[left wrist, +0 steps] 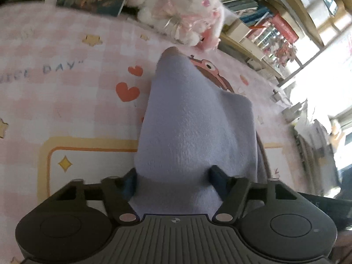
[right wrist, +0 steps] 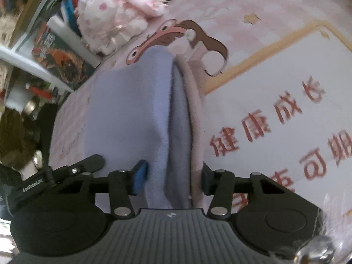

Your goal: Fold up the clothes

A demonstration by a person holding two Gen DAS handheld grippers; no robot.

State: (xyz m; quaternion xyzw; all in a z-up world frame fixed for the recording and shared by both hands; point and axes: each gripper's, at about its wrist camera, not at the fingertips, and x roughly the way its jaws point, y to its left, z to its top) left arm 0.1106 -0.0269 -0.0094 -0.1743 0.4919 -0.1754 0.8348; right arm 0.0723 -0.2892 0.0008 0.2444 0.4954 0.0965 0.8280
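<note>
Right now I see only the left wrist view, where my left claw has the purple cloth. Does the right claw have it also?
Observer: Yes. The right claw is shut on the cloth, and both its pads touch it.
Operator: Is it a single layer there?
Observer: No. A fold line runs up the middle, and a pink layer lies against the cloth's right side.
Operator: What is printed beside it?
Observer: Red characters sit in a white panel of the mat, to the right of the cloth.
</note>
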